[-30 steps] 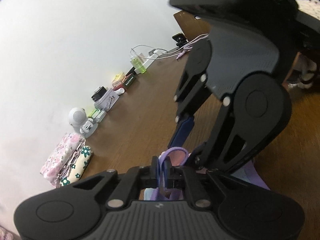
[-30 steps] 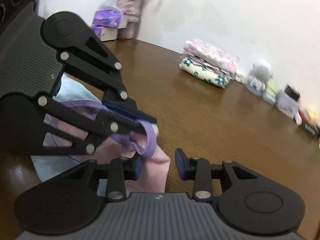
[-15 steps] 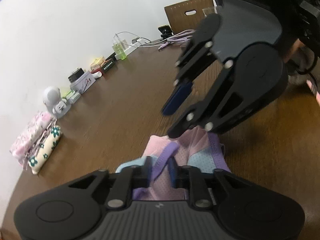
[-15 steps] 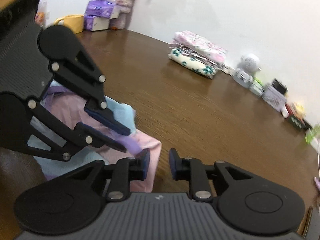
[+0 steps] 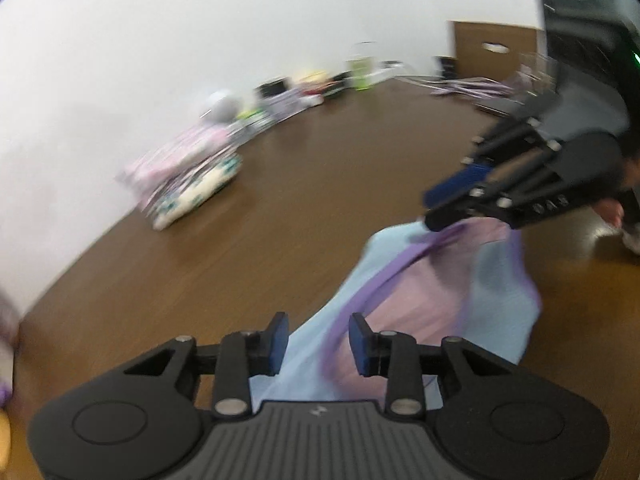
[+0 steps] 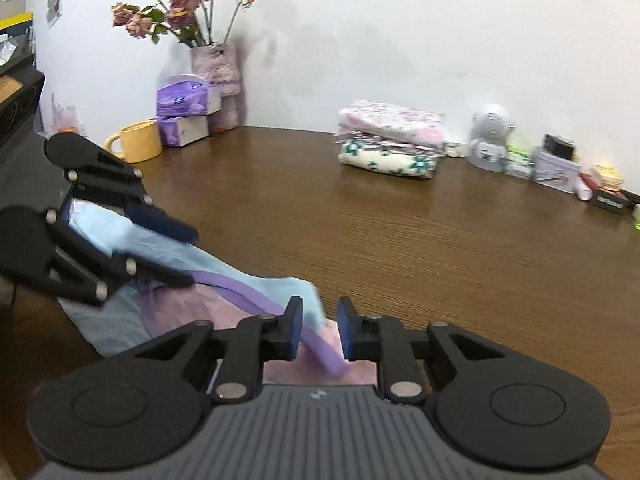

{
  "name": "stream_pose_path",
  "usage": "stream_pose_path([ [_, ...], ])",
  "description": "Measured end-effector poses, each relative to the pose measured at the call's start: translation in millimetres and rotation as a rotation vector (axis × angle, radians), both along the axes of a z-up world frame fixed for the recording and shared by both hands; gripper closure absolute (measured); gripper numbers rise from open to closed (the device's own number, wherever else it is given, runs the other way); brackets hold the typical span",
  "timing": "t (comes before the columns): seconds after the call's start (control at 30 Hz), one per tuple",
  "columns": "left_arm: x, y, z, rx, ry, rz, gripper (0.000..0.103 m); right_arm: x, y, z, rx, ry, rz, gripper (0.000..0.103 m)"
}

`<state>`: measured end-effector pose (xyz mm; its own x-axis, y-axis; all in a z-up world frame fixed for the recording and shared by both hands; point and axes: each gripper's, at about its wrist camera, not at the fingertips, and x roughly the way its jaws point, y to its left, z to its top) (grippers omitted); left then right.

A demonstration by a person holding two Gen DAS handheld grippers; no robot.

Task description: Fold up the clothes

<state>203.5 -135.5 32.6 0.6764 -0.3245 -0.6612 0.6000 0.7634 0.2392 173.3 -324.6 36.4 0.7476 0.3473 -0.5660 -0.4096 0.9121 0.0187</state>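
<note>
Hands part over a half-folded garment (image 6: 168, 248) on the brown wooden table (image 6: 420, 240). A second ago the left gripper (image 5: 318, 338) was clenched on the purple band (image 6: 256, 300); now its jaws are opening, the pale blue and pink cloth lying between the pads without being pinched. It has also swung away from the right gripper (image 6: 318, 330), which a second ago crossed right in front of it. The right gripper's jaws are closing around the same band, though a gap on each side suggests they are not yet pressing on it. Judged from that, the cloth is changing hands: one end let go, the other about to be taken up, so the fold can be drawn out or squared.

The garment lies in a loose heap nearer the camera than the folded stack (image 6: 390, 140), which sits well apart from it against the white wall. The left view is smeared, so its finer creases cannot be read.

Counted: two grippers, one garment in hand, one stack that seems to hold three folded pieces, one yellow mug (image 6: 138, 140), two purple tissue packs (image 6: 184, 114), one vase of dried roses (image 6: 216, 62), one small white robot figure (image 6: 490, 136) right of the stack.
</note>
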Motion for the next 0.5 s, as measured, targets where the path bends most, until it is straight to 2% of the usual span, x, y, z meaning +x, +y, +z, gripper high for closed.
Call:
stream_pose_path([
  [0.1, 4.4, 25.4, -4.6, -0.053, 0.052, 0.062, 0.074, 5.4, 14.2, -5.6, -0.038, -0.008, 0.001, 0.086],
  [0.17, 5.1, 35.2, -11.2, -0.075, 0.081, 0.070, 0.080, 7.7, 18.8, -11.3, -0.061, 0.006, -0.007, 0.090],
  [0.37, 7.4, 50.5, -26.8, -0.116, 0.127, 0.082, 0.083, 8.2, 19.6, -24.5, -0.081, 0.073, -0.046, 0.090],
  [0.5, 6.5, 57.6, -29.2, -0.164, 0.137, 0.093, 0.083, 4.6, 25.8, -26.2, -0.125, 0.074, -0.047, 0.090],
])
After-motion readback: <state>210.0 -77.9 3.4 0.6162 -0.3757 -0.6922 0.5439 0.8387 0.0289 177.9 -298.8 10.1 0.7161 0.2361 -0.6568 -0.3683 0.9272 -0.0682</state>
